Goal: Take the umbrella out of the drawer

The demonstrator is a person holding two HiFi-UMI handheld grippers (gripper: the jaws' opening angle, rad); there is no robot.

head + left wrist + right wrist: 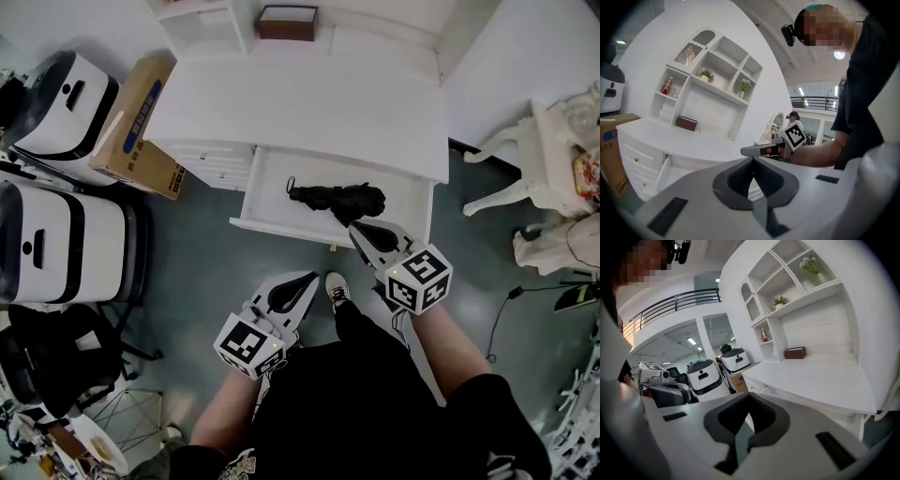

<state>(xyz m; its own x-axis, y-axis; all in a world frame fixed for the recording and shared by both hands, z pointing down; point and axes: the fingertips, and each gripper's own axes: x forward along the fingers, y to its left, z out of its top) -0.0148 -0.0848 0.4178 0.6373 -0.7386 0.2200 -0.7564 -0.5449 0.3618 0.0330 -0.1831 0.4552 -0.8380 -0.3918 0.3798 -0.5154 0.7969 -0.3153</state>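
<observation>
A folded black umbrella lies in the open white drawer of a white desk. My right gripper is shut and empty, its tip just over the drawer's front edge, close to the umbrella's near side. Lower and further left, over the floor, my left gripper is also shut with nothing in it. In the left gripper view its jaws meet, and the right gripper shows beyond them. The right gripper view shows its own jaws together and the desk top ahead. The umbrella is hidden in both gripper views.
A cardboard box leans at the desk's left end beside two white machines. A brown box sits on the desk's back. A white chair stands to the right. The person's shoe is below the drawer.
</observation>
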